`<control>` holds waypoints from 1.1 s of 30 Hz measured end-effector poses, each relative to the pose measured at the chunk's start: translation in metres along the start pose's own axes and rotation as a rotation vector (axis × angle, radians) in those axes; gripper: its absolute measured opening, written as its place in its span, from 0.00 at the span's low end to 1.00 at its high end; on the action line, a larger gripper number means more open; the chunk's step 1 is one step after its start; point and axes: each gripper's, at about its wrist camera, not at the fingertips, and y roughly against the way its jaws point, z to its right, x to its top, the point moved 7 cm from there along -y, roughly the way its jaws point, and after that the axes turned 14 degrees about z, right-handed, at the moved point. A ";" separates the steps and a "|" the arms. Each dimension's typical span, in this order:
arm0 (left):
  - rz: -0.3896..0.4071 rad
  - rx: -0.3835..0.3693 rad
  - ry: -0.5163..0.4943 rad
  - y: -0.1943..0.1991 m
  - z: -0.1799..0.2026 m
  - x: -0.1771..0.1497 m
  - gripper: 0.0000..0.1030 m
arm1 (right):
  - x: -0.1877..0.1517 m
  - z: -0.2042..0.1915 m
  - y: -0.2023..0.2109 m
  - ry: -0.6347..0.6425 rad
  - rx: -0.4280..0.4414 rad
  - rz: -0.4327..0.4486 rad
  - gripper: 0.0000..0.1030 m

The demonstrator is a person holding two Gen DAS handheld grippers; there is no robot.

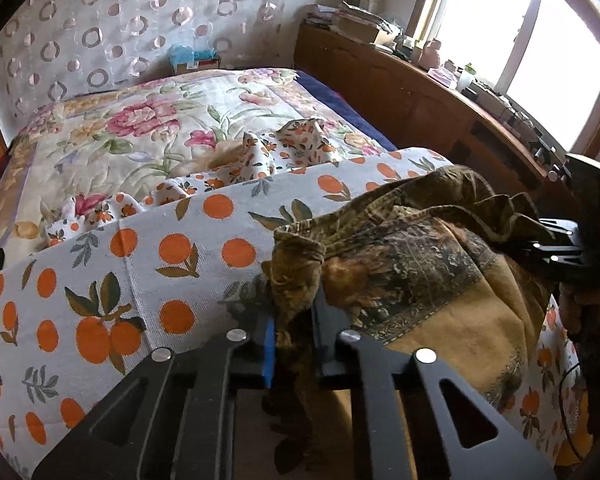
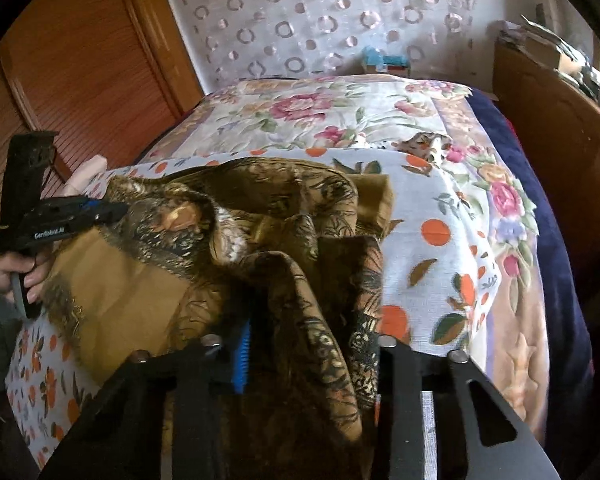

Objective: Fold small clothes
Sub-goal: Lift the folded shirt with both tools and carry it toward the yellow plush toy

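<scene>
Bedroom scene: bed (image 1: 112, 136) with floral quilt, an orange-print cloth (image 1: 148, 264) spread over its near end, wooden headboard shelf (image 1: 412, 92) by the window.

The brown patterned garment (image 1: 432, 280) lies bunched on the orange-print cloth, held at both ends. It looks like thin, soft, light fabric with a fringed or frilled edge; judging by the drape it will sag and crumple rather than hold shape, so edges or corners are the best hold.

Left gripper (image 1: 294, 340): jaws narrow, pinching a twisted bunch of the garment's edge, pointing forward and low over the bed.

Right gripper (image 2: 312, 356): jaws partly apart with a thick fold of garment (image 2: 300, 264) between them; firm clamp unclear. Each gripper points across the bed from opposite sides of the garment.
</scene>
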 end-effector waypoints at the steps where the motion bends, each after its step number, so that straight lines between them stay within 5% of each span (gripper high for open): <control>1: 0.006 0.002 -0.003 0.002 0.002 0.001 0.12 | 0.002 -0.002 0.000 0.010 0.006 0.002 0.20; 16: 0.230 0.015 -0.038 0.117 0.008 0.029 0.11 | 0.042 -0.044 0.033 0.119 0.015 0.179 0.15; 23: 0.343 0.085 0.046 0.181 -0.040 0.024 0.11 | 0.069 -0.099 0.022 0.226 0.102 0.219 0.15; 33: 0.477 0.298 0.174 0.269 -0.134 -0.011 0.11 | 0.121 -0.196 -0.049 0.405 0.308 0.220 0.15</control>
